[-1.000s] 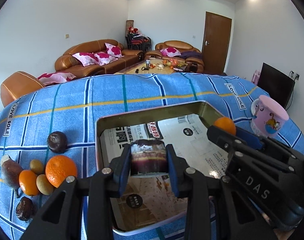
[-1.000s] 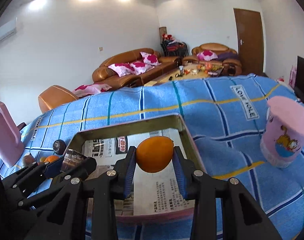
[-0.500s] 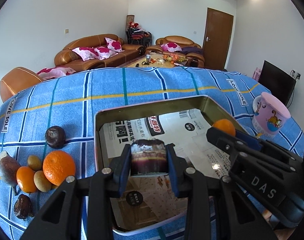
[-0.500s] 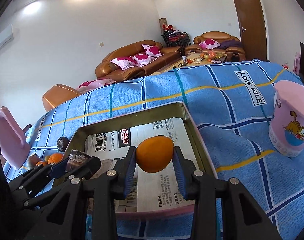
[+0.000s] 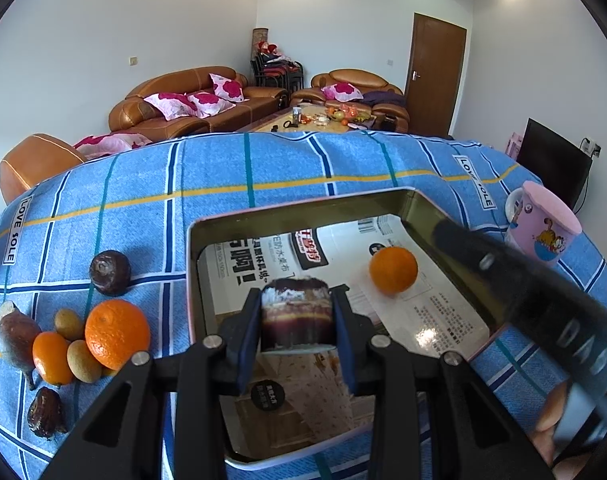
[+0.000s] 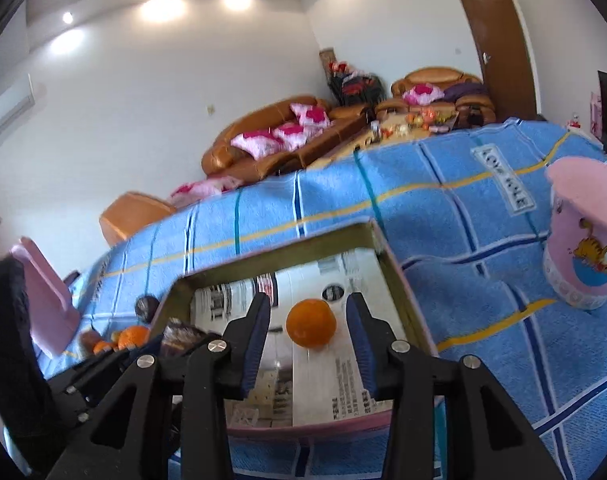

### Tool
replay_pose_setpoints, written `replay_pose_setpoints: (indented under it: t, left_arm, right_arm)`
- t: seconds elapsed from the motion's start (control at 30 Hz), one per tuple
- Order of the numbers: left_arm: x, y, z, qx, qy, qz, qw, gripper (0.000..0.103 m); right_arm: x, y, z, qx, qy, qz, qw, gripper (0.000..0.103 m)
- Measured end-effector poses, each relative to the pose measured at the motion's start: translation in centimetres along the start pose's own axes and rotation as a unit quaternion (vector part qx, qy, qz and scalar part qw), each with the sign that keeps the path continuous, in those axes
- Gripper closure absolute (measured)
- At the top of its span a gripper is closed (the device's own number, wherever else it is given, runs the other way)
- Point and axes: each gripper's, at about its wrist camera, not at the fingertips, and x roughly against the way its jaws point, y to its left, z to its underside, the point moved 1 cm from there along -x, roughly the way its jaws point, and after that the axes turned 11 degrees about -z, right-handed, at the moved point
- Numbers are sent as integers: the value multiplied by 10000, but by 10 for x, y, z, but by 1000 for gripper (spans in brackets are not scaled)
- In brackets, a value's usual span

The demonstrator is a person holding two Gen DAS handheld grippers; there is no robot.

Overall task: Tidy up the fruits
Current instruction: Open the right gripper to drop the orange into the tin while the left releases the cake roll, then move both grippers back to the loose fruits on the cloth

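Observation:
A metal tin (image 5: 303, 206) (image 6: 277, 254) lined with newspaper sits on the blue checked cloth. A small orange (image 5: 393, 265) (image 6: 310, 323) lies on the paper inside it. My right gripper (image 6: 309, 334) hovers just behind the orange; its jaws are opening, with gaps on both sides of the fruit. My left gripper (image 5: 296, 322) is shut on a dark purple fruit (image 5: 295, 318) above the tin's near half. Left of the tin lie loose fruits: a big orange (image 5: 116, 333), a small orange (image 5: 51, 358), a dark round fruit (image 5: 110, 272) and several small ones.
A pink cartoon cup (image 5: 543, 226) (image 6: 587, 236) stands on the cloth right of the tin. The right gripper's black body (image 5: 543, 300) crosses the tin's right side. A pink object (image 6: 43, 292) stands at the far left. Sofas and a coffee table lie beyond.
The right gripper's jaws have parted and let go of the small orange, which now rests on the newspaper in the tin. The left gripper still holds the dark fruit in place.

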Motion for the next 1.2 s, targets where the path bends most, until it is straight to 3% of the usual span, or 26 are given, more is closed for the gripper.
replay_pose_setpoints:
  t: [0.07, 0.13, 0.23, 0.47, 0.57, 0.77, 0.93, 1.2]
  left_arm:
    - [1, -1, 0, -23, -18, -12, 10000, 67]
    - [3, -1, 0, -33, -78, -56, 9999, 64]
    - [8, -3, 1, -61, -185, -137, 9997, 51]
    - [29, 1, 0, 69, -729, -356, 9967, 2]
    - [37, 6, -3, 183, -914, -484, 9945, 0]
    - [39, 29, -10, 535, -810, -589, 9935, 0]
    - [51, 61, -8, 561, -916, -832, 9907, 0]
    - [61, 124, -8, 432, -1148, -1539, 9804, 0]
  right_arm:
    - [8, -1, -3, -7, -234, 89, 9997, 59]
    - [14, -2, -4, -47, -423, 158, 9990, 46]
    - [20, -2, -7, -37, -607, 219, 9979, 42]
    - [23, -1, -8, 69, -777, 380, 9962, 42]
    - [26, 1, -8, 183, -968, 553, 9936, 42]
    - [36, 9, -7, 530, -1405, 692, 9862, 42]
    - [36, 19, -6, 802, -1381, 668, 9849, 42]
    - [40, 27, -2, 967, -1462, 891, 9805, 42]
